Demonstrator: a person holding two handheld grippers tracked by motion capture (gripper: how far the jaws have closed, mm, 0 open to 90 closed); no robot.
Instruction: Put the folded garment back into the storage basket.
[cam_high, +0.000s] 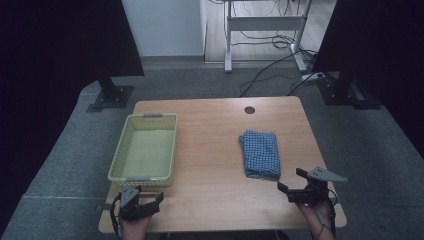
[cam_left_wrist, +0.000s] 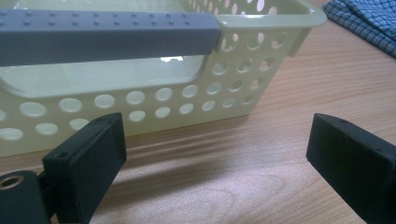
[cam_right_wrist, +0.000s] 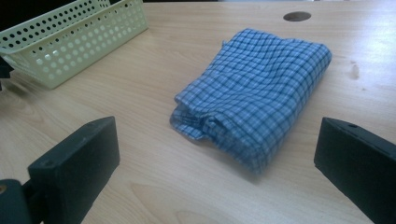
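A folded blue checked cloth (cam_high: 260, 153) lies flat on the right half of the wooden table (cam_high: 212, 145). In the right gripper view the cloth (cam_right_wrist: 254, 95) sits just beyond my open jaws. My right gripper (cam_high: 294, 181) hovers near the table's front right corner, open and empty, a short way in front of the cloth. A pale yellow perforated basket (cam_high: 145, 149) with grey handles stands empty on the left. My left gripper (cam_high: 148, 198) is open and empty just in front of the basket's near wall (cam_left_wrist: 187, 93).
A round cable hole (cam_high: 249, 110) sits near the table's far edge. Between basket and cloth lies bare wood. Dark panels on stands (cam_high: 111, 95) flank the table, and a desk frame with cables (cam_high: 265, 35) stands on the floor behind.
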